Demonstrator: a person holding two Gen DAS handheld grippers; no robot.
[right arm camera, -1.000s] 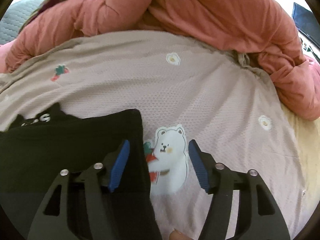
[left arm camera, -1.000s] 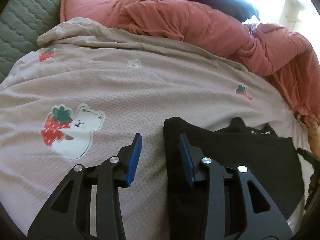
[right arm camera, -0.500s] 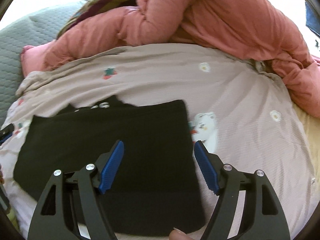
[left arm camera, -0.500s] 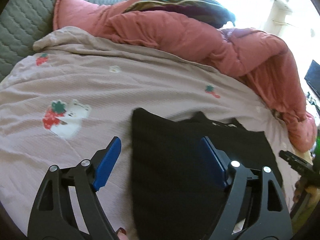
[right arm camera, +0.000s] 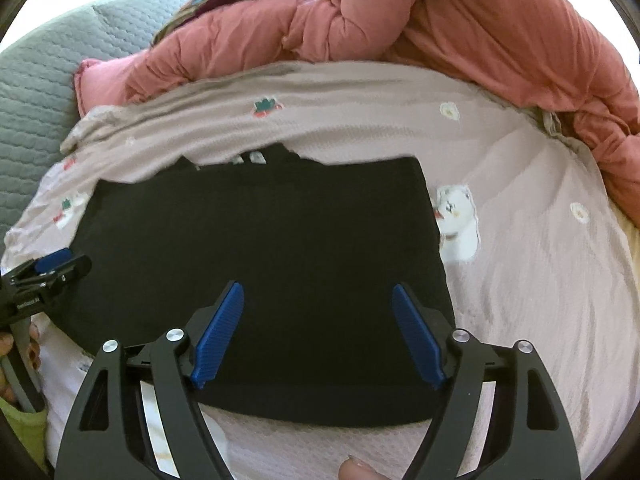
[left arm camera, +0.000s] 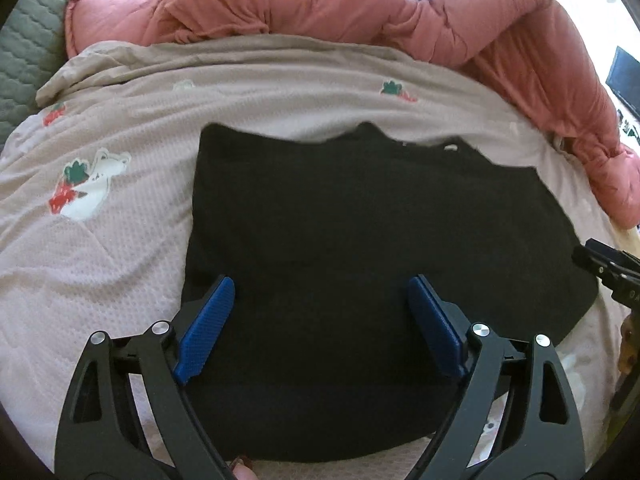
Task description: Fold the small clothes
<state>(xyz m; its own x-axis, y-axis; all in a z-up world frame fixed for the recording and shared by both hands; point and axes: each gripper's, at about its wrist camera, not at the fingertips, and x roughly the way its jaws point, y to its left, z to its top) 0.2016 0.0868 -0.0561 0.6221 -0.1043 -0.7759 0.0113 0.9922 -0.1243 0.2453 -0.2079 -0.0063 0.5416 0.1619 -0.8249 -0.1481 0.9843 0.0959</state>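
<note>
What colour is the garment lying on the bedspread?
Black, plain apart from small white marks at its far edge; the garment shows best in the left wrist view.

A matt black knit cloth is seen in the black garment [left arm camera: 360, 240], with no sheen. The bedspread [left arm camera: 120, 260] is made of a pale pinkish fabric with a fine waffle texture and printed bears and strawberries. The salmon quilt [left arm camera: 360, 12] is shown as puffy, stitched, matt cloth. The left gripper [left arm camera: 320, 324] and right gripper [right arm camera: 318, 334] are built of smooth matt black plastic, with ribbed blue pads [right arm camera: 218, 334] and shiny metal screws [left arm camera: 479, 329]
</note>
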